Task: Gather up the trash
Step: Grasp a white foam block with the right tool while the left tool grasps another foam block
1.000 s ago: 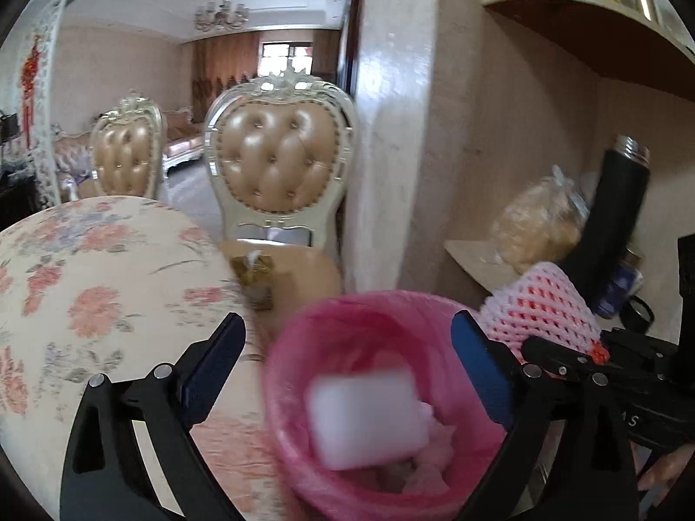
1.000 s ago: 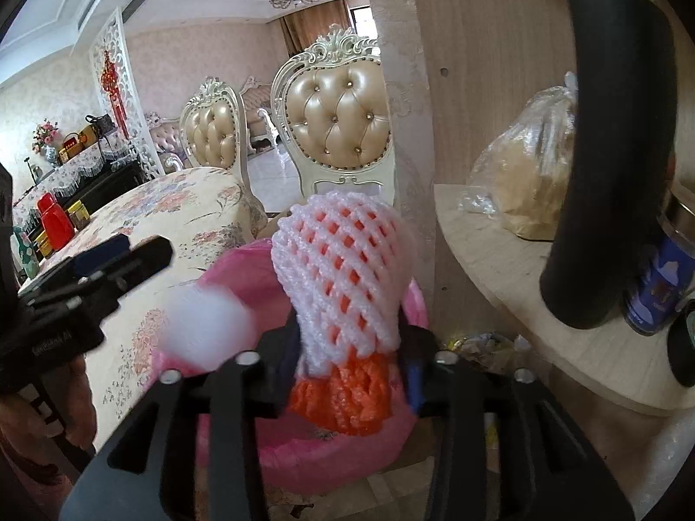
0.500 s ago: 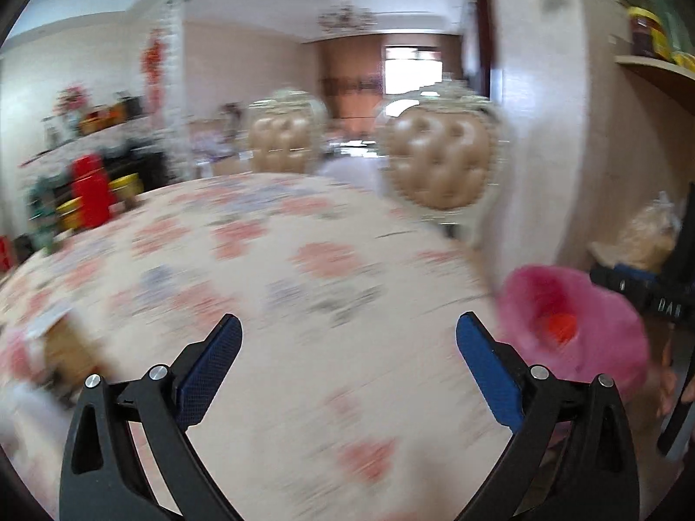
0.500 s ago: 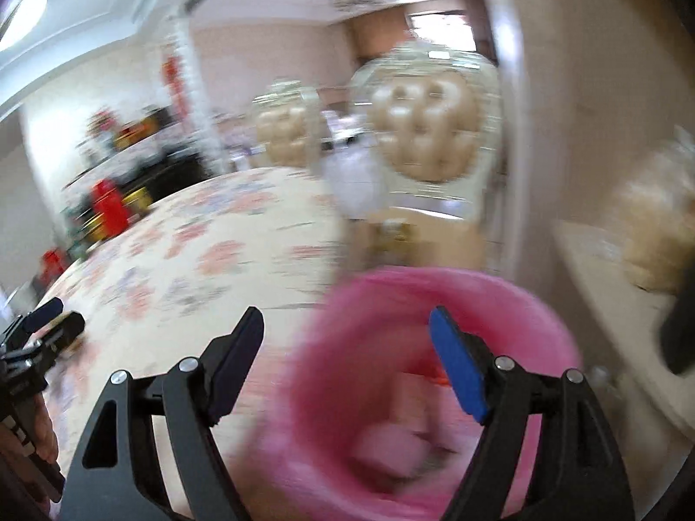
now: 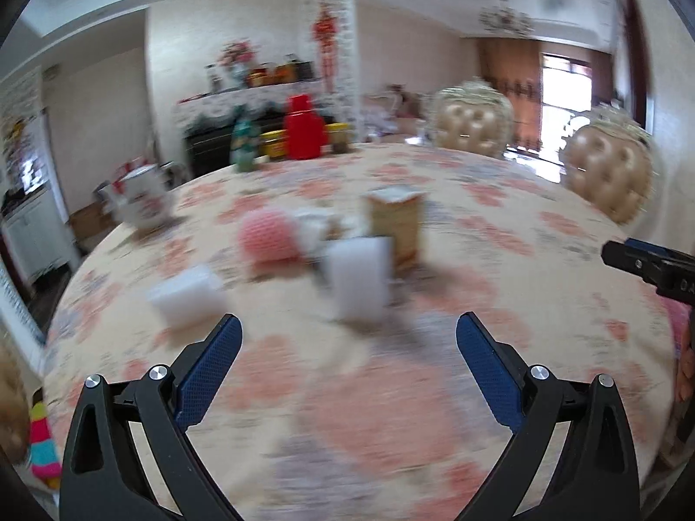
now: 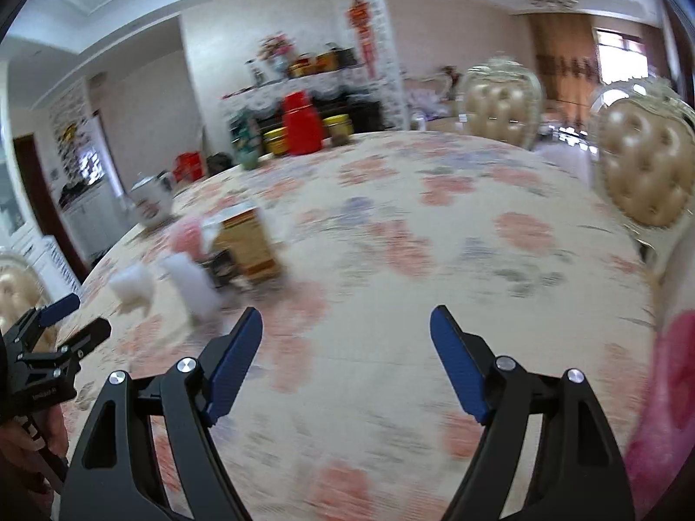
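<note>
Both the left hand-held gripper [image 5: 347,341] and the right hand-held gripper [image 6: 346,338] stand wide and empty over the floral-clothed round worktop [image 5: 499,234], where white foam blocks [image 5: 358,278] lie mid-table, probably light, soft, best pinched across flat sides

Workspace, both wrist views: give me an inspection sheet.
Surface: round table with floral cloth.
Job's things: white foam blocks, pink foam net, tan carton, all blurred; pink bin at the table's edge.
Clutter: red jug, jars, white teapot.
Grippers: left gripper and right gripper, jaws apart, nothing between them.
Cables: nothing seen.
Surroundings: tufted chairs, sideboard, chandelier.
</note>
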{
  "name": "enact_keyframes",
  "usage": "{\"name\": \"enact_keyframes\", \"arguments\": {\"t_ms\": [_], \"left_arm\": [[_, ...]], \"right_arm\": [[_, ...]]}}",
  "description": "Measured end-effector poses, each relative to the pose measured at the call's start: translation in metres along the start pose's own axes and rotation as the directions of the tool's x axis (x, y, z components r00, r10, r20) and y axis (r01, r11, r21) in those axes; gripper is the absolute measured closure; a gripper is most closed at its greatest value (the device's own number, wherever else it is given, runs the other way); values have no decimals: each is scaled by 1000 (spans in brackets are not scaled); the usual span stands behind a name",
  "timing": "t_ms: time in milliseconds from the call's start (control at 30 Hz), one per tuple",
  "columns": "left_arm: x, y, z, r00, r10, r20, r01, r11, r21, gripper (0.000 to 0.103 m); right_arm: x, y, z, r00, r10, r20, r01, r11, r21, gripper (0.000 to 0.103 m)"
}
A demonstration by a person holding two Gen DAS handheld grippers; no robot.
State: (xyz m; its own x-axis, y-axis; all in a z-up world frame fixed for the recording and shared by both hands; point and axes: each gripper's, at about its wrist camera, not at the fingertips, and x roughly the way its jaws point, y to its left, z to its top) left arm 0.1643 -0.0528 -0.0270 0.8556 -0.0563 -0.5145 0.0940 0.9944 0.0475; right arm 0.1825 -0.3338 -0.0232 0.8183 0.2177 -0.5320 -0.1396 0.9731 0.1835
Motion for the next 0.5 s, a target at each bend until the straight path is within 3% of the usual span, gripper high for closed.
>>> {"name": "enact_keyframes", "arguments": {"t_ms": [167, 500], "left_arm": [[12, 73, -9, 998, 48, -40, -51, 996, -70, 9], [55, 153, -8, 991, 101, -92, -111, 988, -105, 9]], "right_arm": [[37, 66, 5, 999, 42, -32, -43, 999, -26, 22], [103, 162, -2, 992, 29, -124, -39, 996, -80, 21]]}}
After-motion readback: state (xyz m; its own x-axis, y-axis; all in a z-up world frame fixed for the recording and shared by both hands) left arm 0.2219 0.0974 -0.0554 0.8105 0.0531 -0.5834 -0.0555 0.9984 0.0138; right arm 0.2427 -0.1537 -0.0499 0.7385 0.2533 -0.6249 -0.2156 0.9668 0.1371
